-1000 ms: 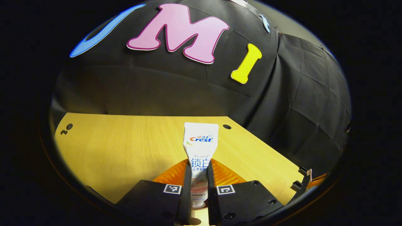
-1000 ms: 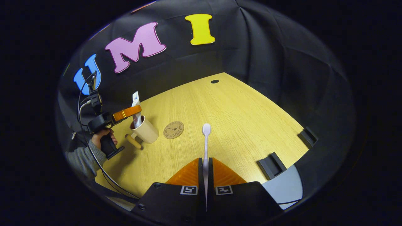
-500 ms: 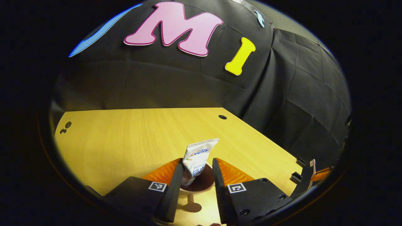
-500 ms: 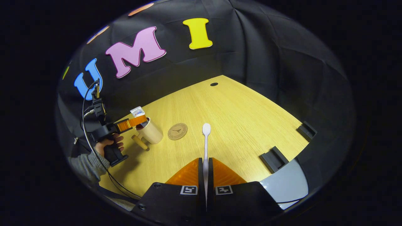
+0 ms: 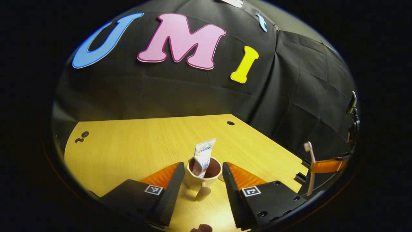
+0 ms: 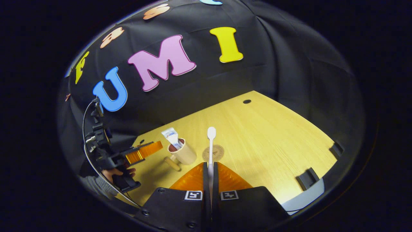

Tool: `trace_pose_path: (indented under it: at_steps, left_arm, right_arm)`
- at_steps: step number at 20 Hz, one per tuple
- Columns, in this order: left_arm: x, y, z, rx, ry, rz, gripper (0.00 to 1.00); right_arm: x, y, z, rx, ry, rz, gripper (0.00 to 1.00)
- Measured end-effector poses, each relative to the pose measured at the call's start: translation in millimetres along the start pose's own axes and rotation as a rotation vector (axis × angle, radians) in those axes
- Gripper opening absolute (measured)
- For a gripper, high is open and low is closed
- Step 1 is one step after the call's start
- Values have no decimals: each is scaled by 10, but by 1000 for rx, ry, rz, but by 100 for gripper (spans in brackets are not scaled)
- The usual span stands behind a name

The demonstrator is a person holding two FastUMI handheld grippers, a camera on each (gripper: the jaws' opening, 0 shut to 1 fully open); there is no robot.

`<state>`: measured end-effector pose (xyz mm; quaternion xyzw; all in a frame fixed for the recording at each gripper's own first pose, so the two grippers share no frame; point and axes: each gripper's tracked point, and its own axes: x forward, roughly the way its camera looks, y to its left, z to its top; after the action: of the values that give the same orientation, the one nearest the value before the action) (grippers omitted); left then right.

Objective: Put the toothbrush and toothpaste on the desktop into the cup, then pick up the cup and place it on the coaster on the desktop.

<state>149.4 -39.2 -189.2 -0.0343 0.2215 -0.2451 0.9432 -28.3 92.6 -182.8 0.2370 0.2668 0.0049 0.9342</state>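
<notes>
Cup [image 6: 183, 154] mouth half blocked by leaning toothpaste [image 6: 170, 137]; bare desktop [image 6: 273, 135] right of coaster [image 6: 217, 152].

Light wooden desktop [image 6: 264, 135] with cream cup [image 6: 184, 154] and round coaster [image 6: 217, 152] just beside.

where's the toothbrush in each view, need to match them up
Left gripper view: the toothbrush stands at the far right edge, head up.
Right gripper view: it runs up the centre, clamped in the right gripper.
Shared landmark: the cup with the toothpaste in it.
</notes>
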Motion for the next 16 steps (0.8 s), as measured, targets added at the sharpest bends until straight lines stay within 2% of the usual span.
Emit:
trace_pose_path:
  at_steps: [4,7,11,16]
  left_arm:
    - [-564,-10,-70,-56,-6,18,75]
    - [-957,70,-162,-74,-5,61,76]
    - [-1436,160,-300,-98,3,104,76]
    - [-1794,220,-577,-107,38,148,75]
  right_arm:
    - [331,527,304,24,-53,131,5]
    - [689,826,482,80,-86,194,5]
    - [1224,949,648,82,-142,192,5]
    - [1772,868,739,175,-209,153,5]
